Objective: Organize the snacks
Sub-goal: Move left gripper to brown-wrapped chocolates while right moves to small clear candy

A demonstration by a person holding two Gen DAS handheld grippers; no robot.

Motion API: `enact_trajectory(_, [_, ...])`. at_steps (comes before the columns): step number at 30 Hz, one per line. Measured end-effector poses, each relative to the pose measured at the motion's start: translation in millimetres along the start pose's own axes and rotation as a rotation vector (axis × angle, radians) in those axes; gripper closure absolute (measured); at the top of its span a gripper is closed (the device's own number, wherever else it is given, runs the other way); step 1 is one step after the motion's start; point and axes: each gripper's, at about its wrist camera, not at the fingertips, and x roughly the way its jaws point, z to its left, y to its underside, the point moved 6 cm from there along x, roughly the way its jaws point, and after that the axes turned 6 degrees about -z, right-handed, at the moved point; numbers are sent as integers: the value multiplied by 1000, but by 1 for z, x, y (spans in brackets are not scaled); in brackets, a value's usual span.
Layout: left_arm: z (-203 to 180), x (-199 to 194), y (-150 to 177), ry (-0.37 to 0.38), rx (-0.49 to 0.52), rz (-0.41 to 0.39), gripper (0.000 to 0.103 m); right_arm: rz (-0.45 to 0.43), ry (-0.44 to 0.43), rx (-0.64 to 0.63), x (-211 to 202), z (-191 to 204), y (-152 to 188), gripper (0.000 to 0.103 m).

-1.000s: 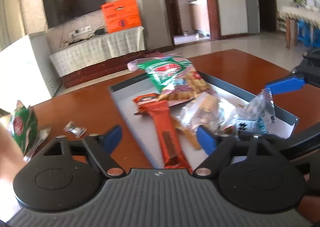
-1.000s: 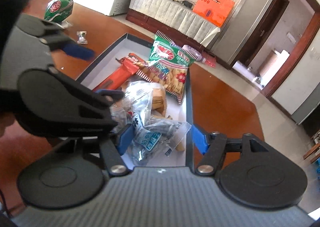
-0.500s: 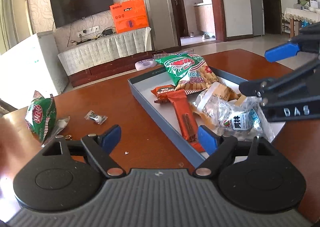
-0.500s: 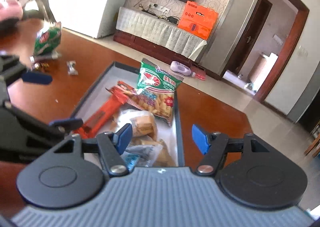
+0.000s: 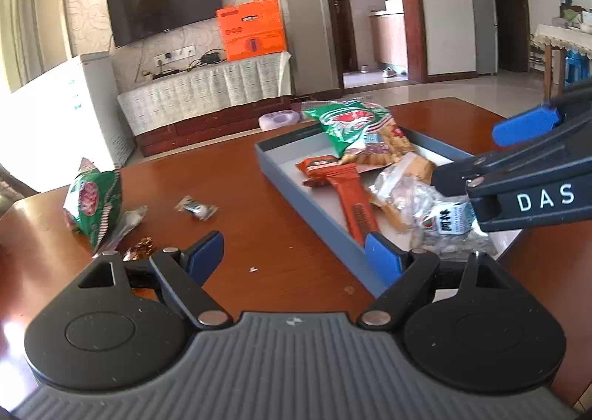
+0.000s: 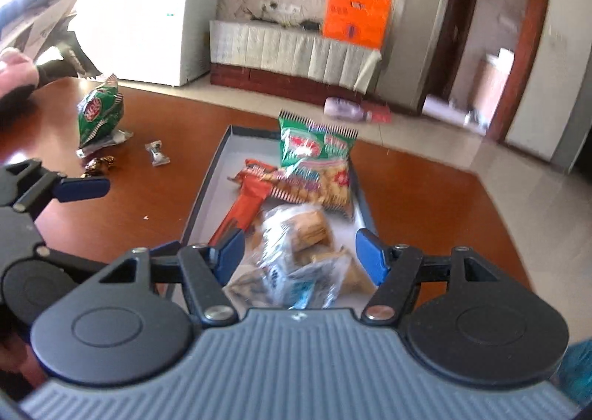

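Observation:
A grey-blue tray (image 5: 296, 194) (image 6: 207, 183) on the brown table holds a green snack bag (image 5: 351, 124) (image 6: 307, 141), an orange bar (image 5: 351, 198) (image 6: 248, 202) and clear biscuit packs (image 5: 414, 198) (image 6: 296, 235). A second green bag (image 5: 96, 202) (image 6: 100, 113), a small wrapped candy (image 5: 196, 207) (image 6: 157, 153) and a gold-wrapped sweet (image 5: 142, 246) (image 6: 98, 165) lie on the table left of the tray. My left gripper (image 5: 294, 253) is open and empty above the table at the tray's near left edge. My right gripper (image 6: 299, 253) is open and empty above the tray's near end.
The table's far edge (image 5: 222, 146) faces a TV cabinet with an orange box (image 5: 251, 30). A white freezer (image 6: 155, 24) stands at the left. A person's hand (image 6: 14, 68) is at the table's left side.
Both grippers have pulled back and up from the tray, and the left one has turned left toward the loose snacks. The clear pack that the right gripper stood around now lies in the tray.

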Motion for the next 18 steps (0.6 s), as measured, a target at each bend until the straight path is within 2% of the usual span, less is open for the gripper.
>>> enact_trajectory(4, [17, -3, 4, -39, -21, 11, 16, -51, -17, 17, -2, 10, -8, 35])
enact_trajectory(18, [100, 0, 26, -190, -150, 67, 16, -73, -152, 78, 17, 61, -28, 35])
